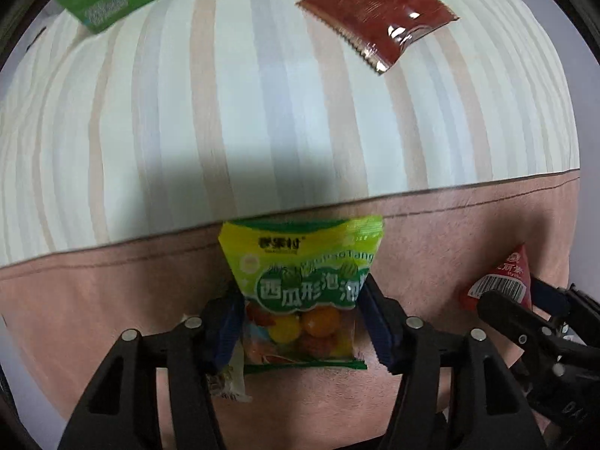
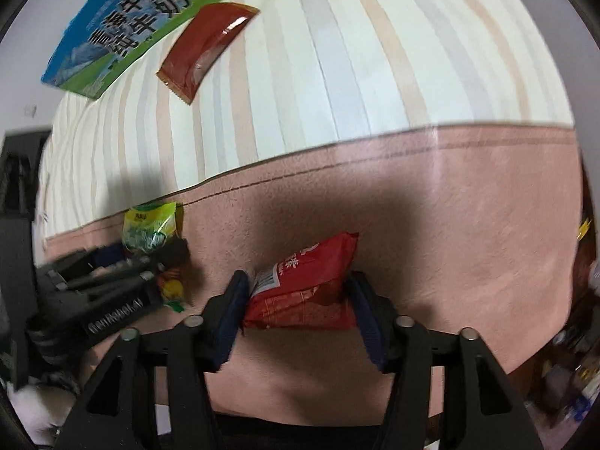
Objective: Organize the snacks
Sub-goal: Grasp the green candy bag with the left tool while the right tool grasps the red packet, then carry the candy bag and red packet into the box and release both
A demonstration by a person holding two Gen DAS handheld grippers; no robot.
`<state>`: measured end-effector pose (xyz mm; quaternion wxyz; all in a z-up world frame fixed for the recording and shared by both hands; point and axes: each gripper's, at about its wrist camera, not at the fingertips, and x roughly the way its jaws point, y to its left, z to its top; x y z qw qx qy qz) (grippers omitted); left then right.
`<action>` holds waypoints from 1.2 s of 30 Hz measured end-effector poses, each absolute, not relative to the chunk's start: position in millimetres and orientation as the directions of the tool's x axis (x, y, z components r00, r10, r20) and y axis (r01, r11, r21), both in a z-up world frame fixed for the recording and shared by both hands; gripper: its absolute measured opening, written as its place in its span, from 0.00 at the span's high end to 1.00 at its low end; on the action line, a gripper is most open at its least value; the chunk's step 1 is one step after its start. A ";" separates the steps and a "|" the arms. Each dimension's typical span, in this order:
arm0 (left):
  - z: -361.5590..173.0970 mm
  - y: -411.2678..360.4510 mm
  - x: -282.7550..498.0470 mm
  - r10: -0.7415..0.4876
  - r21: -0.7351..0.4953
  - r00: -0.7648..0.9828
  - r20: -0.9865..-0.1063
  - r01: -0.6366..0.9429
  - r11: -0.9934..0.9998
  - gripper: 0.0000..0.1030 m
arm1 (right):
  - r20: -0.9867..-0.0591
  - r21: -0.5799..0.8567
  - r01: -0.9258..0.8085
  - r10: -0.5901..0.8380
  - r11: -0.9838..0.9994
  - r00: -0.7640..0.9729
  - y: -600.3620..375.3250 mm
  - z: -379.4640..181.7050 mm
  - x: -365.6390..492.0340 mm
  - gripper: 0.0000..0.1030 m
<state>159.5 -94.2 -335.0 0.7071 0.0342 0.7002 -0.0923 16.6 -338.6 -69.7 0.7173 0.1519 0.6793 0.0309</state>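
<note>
Left gripper (image 1: 300, 318) fingers pinch one green-yellow plastic candy bag (image 1: 302, 285); right gripper (image 2: 296, 309) fingers pinch one red plastic snack packet (image 2: 303, 292). Beyond both fingertips: one dark-red foil sachet (image 1: 378, 15), one green-blue carton (image 2: 123, 26).

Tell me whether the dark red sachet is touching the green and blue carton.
Apart. The right wrist view shows a strip of striped cloth between the dark red sachet and the green and blue carton.
</note>
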 end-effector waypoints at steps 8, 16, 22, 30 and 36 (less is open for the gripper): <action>-347.6 -104.6 143.3 -0.091 -0.088 0.014 -0.996 0.153 0.984 0.37 | -0.959 0.285 0.231 0.279 0.930 0.058 -350.5 -80.2 19.4 0.36; -322.2 -90.2 126.5 -0.100 -0.092 0.057 -0.993 0.132 0.987 0.53 | -0.982 0.181 0.167 0.168 0.969 0.090 -330.8 -77.7 16.1 0.52; -300.5 -83.0 123.9 -0.121 -0.107 0.101 -0.987 0.136 0.985 0.53 | -0.977 0.181 0.122 0.164 0.976 0.138 -332.9 -58.8 13.3 0.53; -238.5 -79.9 119.5 -0.164 -0.136 0.213 -0.963 0.141 0.981 0.53 | -0.953 0.210 0.063 0.190 0.976 0.235 -327.3 -4.4 26.3 0.53; -157.9 -49.4 144.2 -0.239 -0.206 0.308 -0.921 0.135 0.969 0.53 | -0.910 0.276 0.019 0.255 0.961 0.327 -315.9 51.5 53.2 0.53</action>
